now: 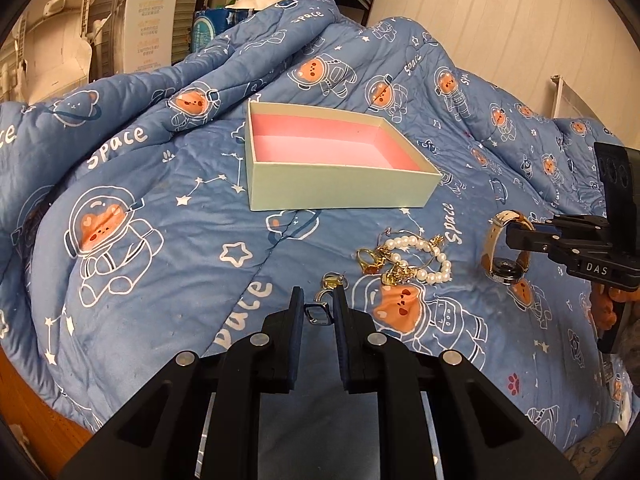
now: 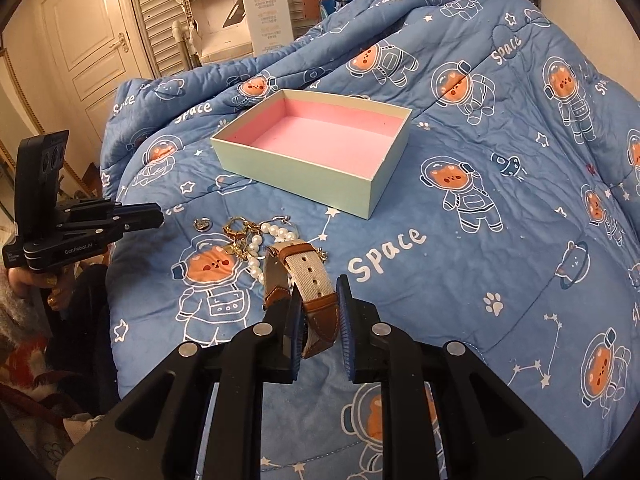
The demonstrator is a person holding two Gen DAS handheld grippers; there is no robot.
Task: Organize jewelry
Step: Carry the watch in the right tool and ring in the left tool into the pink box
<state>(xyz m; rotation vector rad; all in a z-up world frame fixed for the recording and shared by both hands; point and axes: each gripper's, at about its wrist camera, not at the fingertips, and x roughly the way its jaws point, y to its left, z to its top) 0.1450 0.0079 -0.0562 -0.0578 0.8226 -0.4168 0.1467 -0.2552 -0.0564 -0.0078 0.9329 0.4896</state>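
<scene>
A pale green box [image 1: 336, 184] with a pink, empty inside lies on the blue space-print quilt [image 1: 160, 184]; it also shows in the right wrist view [image 2: 304, 168]. My right gripper [image 2: 318, 300] is shut on the brown and cream strap of a wristwatch [image 2: 312, 280]; the left wrist view shows the watch [image 1: 502, 248] hanging from that gripper [image 1: 516, 236]. My left gripper [image 1: 318, 300] is slightly open around a small silver square charm [image 1: 318, 314], which lies between the jaws without clear contact. A pearl bracelet [image 1: 420, 258] and gold pieces [image 1: 372, 262] lie in a heap nearby.
The quilt rises in folds behind the box. White cartons [image 2: 266, 12] and a shutter door stand beyond the bed. A white panelled door [image 2: 88, 40] is at the left. The person's hand [image 2: 52, 284] holds the left gripper's handle.
</scene>
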